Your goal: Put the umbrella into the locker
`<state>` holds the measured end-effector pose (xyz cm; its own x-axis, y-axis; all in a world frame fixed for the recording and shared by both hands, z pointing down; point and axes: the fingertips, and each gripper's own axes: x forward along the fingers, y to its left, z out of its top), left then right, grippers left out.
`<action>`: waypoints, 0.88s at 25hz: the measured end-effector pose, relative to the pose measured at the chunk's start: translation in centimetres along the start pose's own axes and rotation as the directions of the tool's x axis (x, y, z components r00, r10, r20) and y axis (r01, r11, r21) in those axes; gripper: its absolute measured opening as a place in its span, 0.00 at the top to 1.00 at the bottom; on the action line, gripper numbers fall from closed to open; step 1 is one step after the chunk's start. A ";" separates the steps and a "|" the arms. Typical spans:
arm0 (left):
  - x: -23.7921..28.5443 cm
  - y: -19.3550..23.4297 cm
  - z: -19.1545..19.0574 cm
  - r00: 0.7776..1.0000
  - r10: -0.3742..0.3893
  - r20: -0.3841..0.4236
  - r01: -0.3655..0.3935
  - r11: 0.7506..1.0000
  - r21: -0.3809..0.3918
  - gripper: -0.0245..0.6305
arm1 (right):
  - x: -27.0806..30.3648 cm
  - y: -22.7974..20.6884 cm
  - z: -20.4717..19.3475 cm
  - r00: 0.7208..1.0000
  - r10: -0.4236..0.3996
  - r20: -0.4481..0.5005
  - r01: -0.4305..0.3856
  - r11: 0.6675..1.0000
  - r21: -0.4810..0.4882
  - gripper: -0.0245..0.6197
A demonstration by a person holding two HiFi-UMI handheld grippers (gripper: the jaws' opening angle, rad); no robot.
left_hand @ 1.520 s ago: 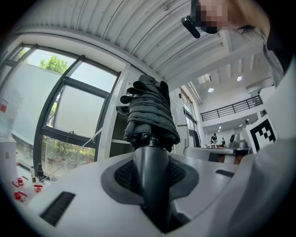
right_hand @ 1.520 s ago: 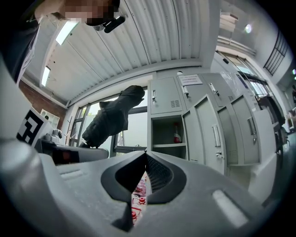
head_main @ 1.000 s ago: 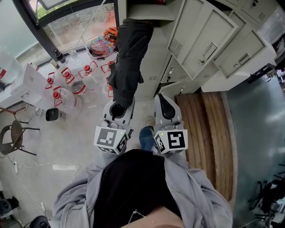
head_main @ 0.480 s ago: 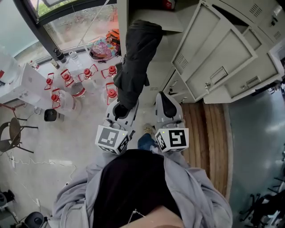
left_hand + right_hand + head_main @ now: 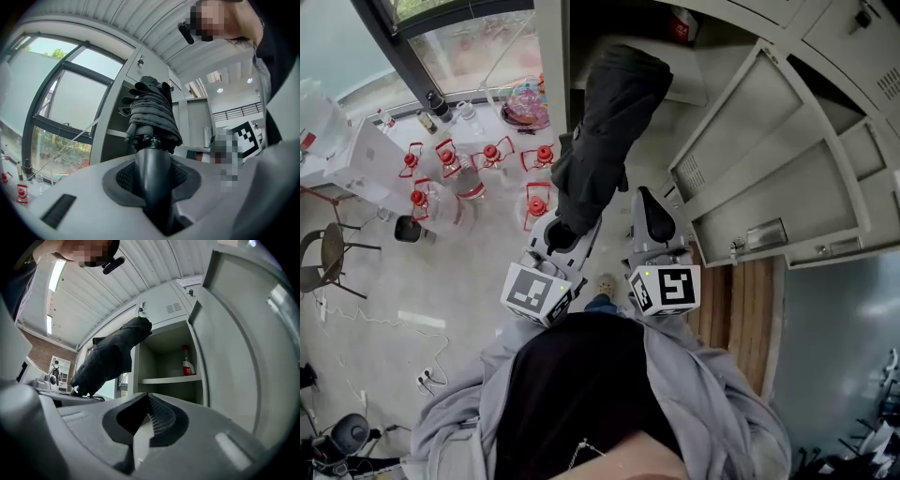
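Note:
A folded black umbrella (image 5: 605,131) points up and away from me, its far end at the mouth of the open locker compartment (image 5: 581,37). My left gripper (image 5: 561,234) is shut on the umbrella's black handle (image 5: 152,171), and the bunched canopy (image 5: 151,115) rises just beyond the jaws. To its right, my right gripper (image 5: 647,208) is shut with nothing in it, a little apart from the umbrella. In the right gripper view the umbrella (image 5: 112,357) hangs left of the compartment's shelf (image 5: 171,379).
The locker door (image 5: 759,141) stands swung open on the right, close to my right gripper. A red-labelled bottle (image 5: 187,364) stands on the shelf inside. Several red-capped water jugs (image 5: 455,173) sit on the floor by the window at left. A chair (image 5: 328,267) stands far left.
Both grippers and the umbrella have moved forward toward the locker. The umbrella's far end has come from below the compartment to its opening. The left grip on the handle is unchanged.

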<state>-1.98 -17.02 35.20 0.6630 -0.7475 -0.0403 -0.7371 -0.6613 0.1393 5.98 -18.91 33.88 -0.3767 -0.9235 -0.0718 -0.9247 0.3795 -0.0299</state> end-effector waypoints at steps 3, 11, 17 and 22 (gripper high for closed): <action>1.9 0.5 -0.3 1.000 0.018 0.003 -0.018 1.000 -0.004 0.82 | 1.6 -1.6 -0.2 0.999 0.034 -0.004 -0.034 0.999 -0.006 0.96; 4.5 0.8 -1.3 0.999 0.054 0.002 -0.054 0.999 -0.004 0.82 | 3.5 -3.8 -0.9 0.995 0.100 -0.012 -0.100 0.995 -0.003 0.96; 4.8 1.5 -3.7 0.996 0.073 -0.055 -0.074 0.997 -0.016 0.82 | 3.8 -4.2 -1.7 0.994 0.109 -0.031 -0.109 0.994 0.012 0.96; 4.2 2.2 -5.5 0.990 0.061 -0.130 -0.065 0.997 -0.032 0.82 | 4.0 -4.1 -2.0 0.995 0.090 -0.052 -0.089 0.996 0.028 0.96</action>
<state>-0.11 -21.28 40.77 0.6283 -0.7719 0.0970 -0.7744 -0.6086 0.1731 8.14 -24.30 35.71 -0.4608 -0.8872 -0.0221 -0.8857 0.4613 -0.0517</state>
